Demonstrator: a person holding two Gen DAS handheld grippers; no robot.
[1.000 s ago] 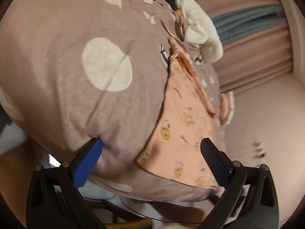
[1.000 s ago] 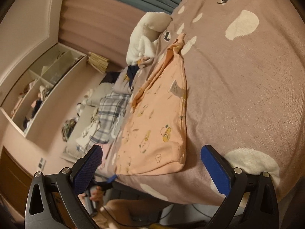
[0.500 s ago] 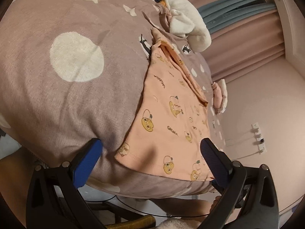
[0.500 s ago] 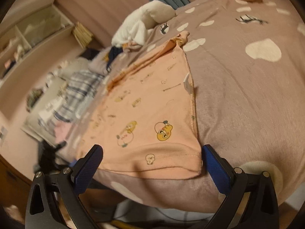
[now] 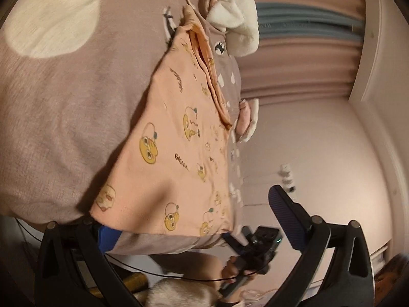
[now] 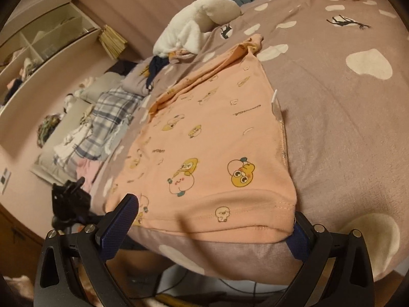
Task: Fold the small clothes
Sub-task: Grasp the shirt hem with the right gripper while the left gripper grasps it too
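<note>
Shirt (image 6: 217, 148) hem over tool fingertips (image 6: 297, 240)

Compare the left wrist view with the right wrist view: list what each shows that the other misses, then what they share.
Only the left wrist view shows a person's hand holding the right hand-held gripper from outside, and some wall switches.

Only the right wrist view shows the open shelf unit, a plaid garment and the peach shirt's white side tag.

Both show the peach shirt with cartoon prints lying on the spotted bedcover, the white fluffy garment beyond it, and the curtains. Each hand-held gripper is open at the shirt's near hem.
</note>
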